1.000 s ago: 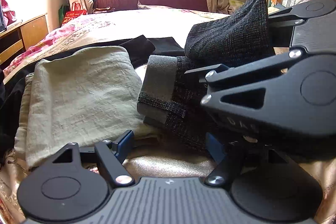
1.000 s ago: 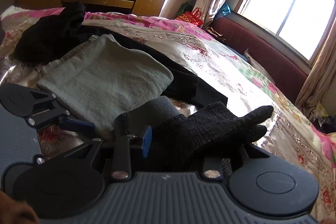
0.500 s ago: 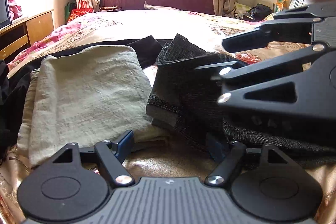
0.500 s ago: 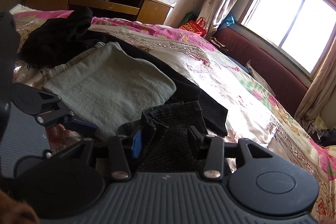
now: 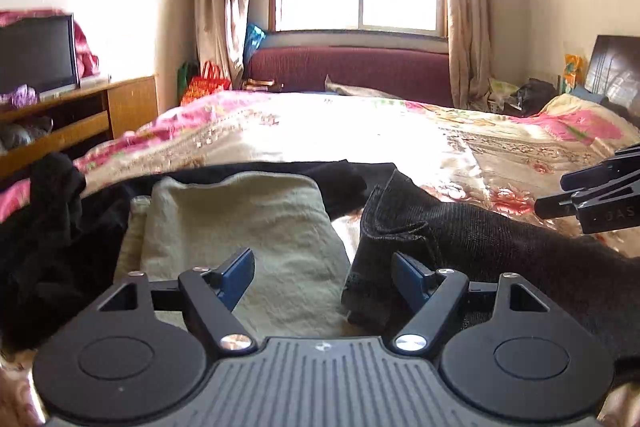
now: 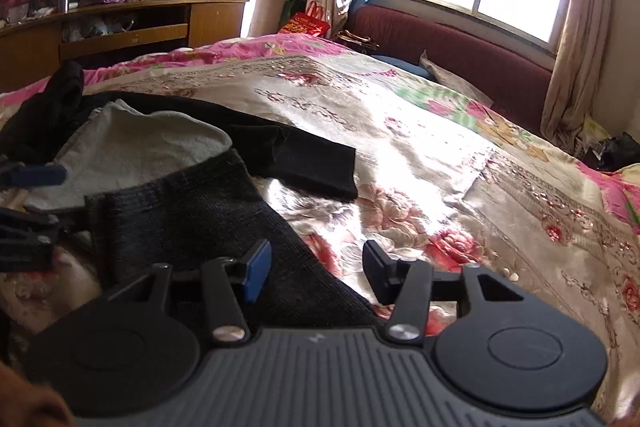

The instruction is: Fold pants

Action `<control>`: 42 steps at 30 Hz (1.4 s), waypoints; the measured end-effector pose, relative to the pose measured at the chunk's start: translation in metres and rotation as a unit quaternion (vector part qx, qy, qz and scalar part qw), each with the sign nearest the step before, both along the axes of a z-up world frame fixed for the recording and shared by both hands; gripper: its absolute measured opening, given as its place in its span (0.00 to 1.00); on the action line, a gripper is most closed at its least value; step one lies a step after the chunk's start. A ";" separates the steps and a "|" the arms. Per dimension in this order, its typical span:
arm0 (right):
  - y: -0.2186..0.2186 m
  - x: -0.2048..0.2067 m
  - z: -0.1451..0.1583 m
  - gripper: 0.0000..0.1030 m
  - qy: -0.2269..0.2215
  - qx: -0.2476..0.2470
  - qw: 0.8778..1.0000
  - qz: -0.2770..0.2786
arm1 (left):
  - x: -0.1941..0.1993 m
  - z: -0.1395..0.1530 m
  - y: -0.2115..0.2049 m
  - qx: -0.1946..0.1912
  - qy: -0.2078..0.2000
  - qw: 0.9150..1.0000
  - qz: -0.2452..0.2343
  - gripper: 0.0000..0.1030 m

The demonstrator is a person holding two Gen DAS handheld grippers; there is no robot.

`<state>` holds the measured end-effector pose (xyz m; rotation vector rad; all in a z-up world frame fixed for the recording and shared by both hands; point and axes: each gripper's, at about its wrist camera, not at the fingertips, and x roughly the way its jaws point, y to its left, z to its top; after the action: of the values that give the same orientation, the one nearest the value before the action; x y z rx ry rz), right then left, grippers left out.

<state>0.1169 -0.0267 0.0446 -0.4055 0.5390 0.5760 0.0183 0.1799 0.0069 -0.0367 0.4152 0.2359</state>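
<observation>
Lying on the bed [image 6: 440, 155], the dark pants [image 6: 192, 211] rest beside a folded pale cloth [image 5: 248, 227] and a black garment [image 6: 304, 159]. Soft, knitted and limp, they would likely sag and bunch if lifted by one point, so I would take hold at the hemmed corners and lift both together. Left tongs [image 5: 322, 277] stand wide apart, holding nothing. Right tongs [image 6: 316, 269] are opening, with nothing gripped, poised over the pants' edge.
</observation>
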 end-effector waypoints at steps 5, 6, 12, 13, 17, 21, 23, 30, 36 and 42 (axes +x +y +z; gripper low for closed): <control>-0.055 0.038 -0.023 0.49 0.048 -0.016 0.996 -0.080 | 0.000 0.019 -0.025 0.102 -0.029 0.994 -0.019 0.87; -0.062 0.040 -0.025 0.49 0.047 -0.015 0.995 -0.088 | 0.003 0.023 -0.028 0.117 -0.036 0.992 -0.016 0.87; -0.070 0.051 -0.061 0.50 0.070 -0.046 0.992 -0.092 | 0.041 0.028 -0.036 0.148 0.004 0.988 -0.033 1.00; -0.075 0.055 -0.072 0.52 0.074 -0.049 0.991 -0.096 | 0.053 0.016 -0.040 0.153 0.039 0.987 -0.042 1.00; -0.102 0.059 -0.062 0.55 0.108 0.018 0.983 -0.146 | 0.083 -0.039 -0.047 0.136 0.165 0.974 -0.069 0.98; -0.130 0.043 -0.039 0.55 0.094 0.058 0.983 -0.147 | 0.075 -0.017 -0.049 0.127 0.126 0.982 -0.060 0.98; -0.130 0.041 -0.032 0.55 0.084 0.072 0.986 -0.124 | 0.074 -0.003 -0.054 0.134 0.088 0.985 -0.070 0.98; -0.051 0.071 -0.034 0.53 0.103 0.119 0.987 0.018 | 0.106 -0.011 -0.061 0.129 0.091 0.984 -0.086 0.99; 0.008 0.083 -0.077 0.57 0.164 0.043 0.983 0.069 | 0.110 -0.053 -0.019 -0.005 0.158 0.986 -0.059 1.00; -0.006 0.098 -0.057 0.49 0.190 0.116 0.974 0.039 | 0.098 -0.028 -0.031 0.029 0.105 0.992 -0.061 1.00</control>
<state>0.2147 -0.0327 -0.0121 -0.0925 0.8143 0.7892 0.1168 0.1493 -0.0210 0.0714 0.6184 0.1315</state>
